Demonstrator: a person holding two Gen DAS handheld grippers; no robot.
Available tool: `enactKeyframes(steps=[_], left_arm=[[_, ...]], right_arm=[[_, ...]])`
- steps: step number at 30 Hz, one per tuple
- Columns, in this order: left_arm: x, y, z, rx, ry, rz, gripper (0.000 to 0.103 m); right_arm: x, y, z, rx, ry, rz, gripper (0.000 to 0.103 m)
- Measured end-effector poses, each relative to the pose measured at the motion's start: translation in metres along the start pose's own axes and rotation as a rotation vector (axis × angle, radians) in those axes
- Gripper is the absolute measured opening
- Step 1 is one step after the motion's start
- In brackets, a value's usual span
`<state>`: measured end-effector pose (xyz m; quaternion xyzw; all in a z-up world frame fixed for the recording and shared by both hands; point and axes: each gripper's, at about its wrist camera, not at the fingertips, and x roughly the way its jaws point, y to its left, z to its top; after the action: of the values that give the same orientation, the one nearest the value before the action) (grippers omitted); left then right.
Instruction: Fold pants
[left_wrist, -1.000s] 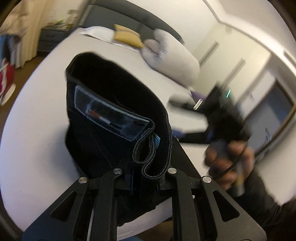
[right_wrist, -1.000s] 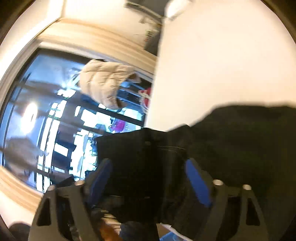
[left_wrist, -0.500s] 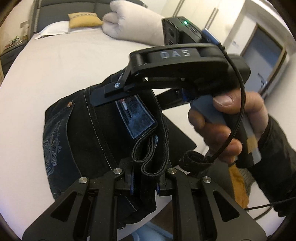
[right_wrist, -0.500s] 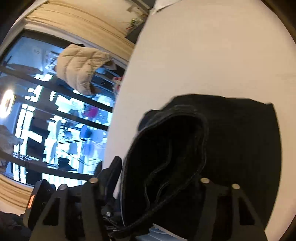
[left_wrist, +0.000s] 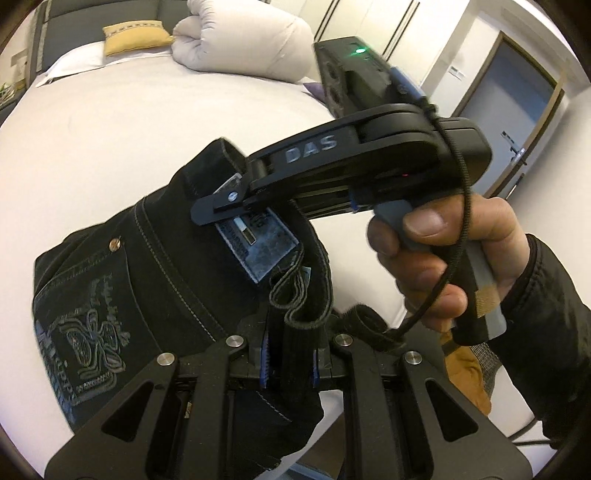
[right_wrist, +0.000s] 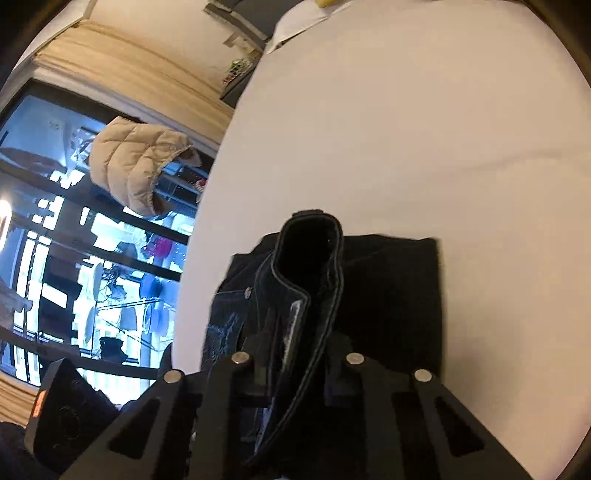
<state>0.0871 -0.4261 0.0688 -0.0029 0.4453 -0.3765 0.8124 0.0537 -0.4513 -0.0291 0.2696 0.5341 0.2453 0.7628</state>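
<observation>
Pants (left_wrist: 155, 266): black denim, bunched over the near part of the white bed (left_wrist: 110, 140); an embroidered back pocket is seen at the left, a blue patch (left_wrist: 258, 247) near the waistband.
Waistband (left_wrist: 310, 280): gathered into upright folds, raised above the rest of the fabric.
Left gripper (left_wrist: 290, 365): clamped on the folded waistband at the near edge, blue pads pressed against the cloth from both sides.
Right gripper (right_wrist: 295, 369): closed on another stretch of the waistband; in the left wrist view its tip (left_wrist: 221, 201) is seen against the fabric above the patch.
Right hand (left_wrist: 436, 258): wrapped around the grey handle, a black cable looped across the fingers.
Far side of bed: a rolled white duvet (left_wrist: 243, 40) and a yellow pillow (left_wrist: 135, 37) are laid there.
Left of bed, right wrist view: a beige padded jacket (right_wrist: 136, 162) is hung before a large window (right_wrist: 55, 240).
</observation>
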Motion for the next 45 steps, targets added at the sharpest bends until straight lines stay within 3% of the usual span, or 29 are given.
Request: enactKeyframes(steps=[6, 9, 11, 12, 13, 14, 18, 21, 22, 24, 25, 27, 32, 36, 39, 42, 45], left_arm=[[0.061, -0.017, 0.021, 0.070, 0.080, 0.031, 0.014], [0.085, -0.018, 0.012, 0.068, 0.122, 0.037, 0.017], [0.087, -0.020, 0.013, 0.060, 0.113, 0.016, 0.025], [0.087, -0.022, 0.014, 0.053, 0.117, -0.005, 0.035], [0.087, -0.023, 0.018, 0.033, 0.135, -0.025, 0.054], [0.086, -0.023, 0.021, 0.014, 0.154, -0.032, 0.061], [0.050, -0.025, 0.024, -0.009, 0.150, -0.116, 0.068], [0.023, -0.015, 0.028, -0.029, 0.083, -0.120, 0.072], [0.016, -0.005, 0.029, -0.059, 0.068, -0.106, 0.073], [0.012, 0.019, 0.028, -0.123, 0.046, -0.092, 0.073], [0.005, 0.027, 0.008, -0.147, 0.045, -0.079, 0.073], [0.005, 0.047, -0.001, -0.211, 0.036, -0.056, 0.073], [-0.002, 0.090, -0.012, -0.214, -0.015, -0.029, 0.073], [0.021, 0.100, -0.010, -0.202, -0.003, -0.019, 0.073], [0.034, 0.109, -0.024, -0.211, 0.053, -0.022, 0.073], [0.047, 0.105, -0.038, -0.136, 0.063, 0.018, 0.072], [0.050, 0.102, -0.048, -0.097, 0.059, 0.037, 0.072]], right_arm=[[0.008, -0.053, -0.004, 0.086, 0.022, -0.039, 0.017], [0.018, -0.081, -0.015, 0.146, 0.028, 0.011, 0.016], [0.018, -0.091, -0.020, 0.173, 0.002, 0.058, 0.014], [0.017, -0.094, -0.022, 0.188, -0.009, 0.077, 0.014], [0.016, -0.095, -0.023, 0.190, -0.013, 0.084, 0.015], [0.017, -0.095, -0.022, 0.188, -0.014, 0.086, 0.015], [0.006, -0.093, -0.021, 0.212, -0.042, 0.084, 0.029], [-0.005, -0.084, -0.020, 0.199, -0.077, 0.039, 0.038], [-0.009, -0.080, -0.020, 0.188, -0.085, 0.013, 0.044], [-0.015, -0.077, -0.019, 0.176, -0.082, -0.039, 0.045], [-0.018, -0.076, -0.019, 0.176, -0.078, -0.074, 0.046], [-0.024, -0.075, -0.021, 0.179, -0.083, -0.105, 0.047], [-0.044, -0.062, -0.026, 0.132, -0.131, -0.245, 0.047], [-0.061, -0.022, -0.035, 0.019, -0.189, -0.183, 0.047], [-0.041, -0.009, -0.046, -0.029, -0.107, -0.104, 0.046], [-0.010, -0.020, -0.066, -0.053, 0.007, -0.171, 0.039], [-0.018, -0.037, -0.077, -0.008, -0.027, -0.101, 0.037]])
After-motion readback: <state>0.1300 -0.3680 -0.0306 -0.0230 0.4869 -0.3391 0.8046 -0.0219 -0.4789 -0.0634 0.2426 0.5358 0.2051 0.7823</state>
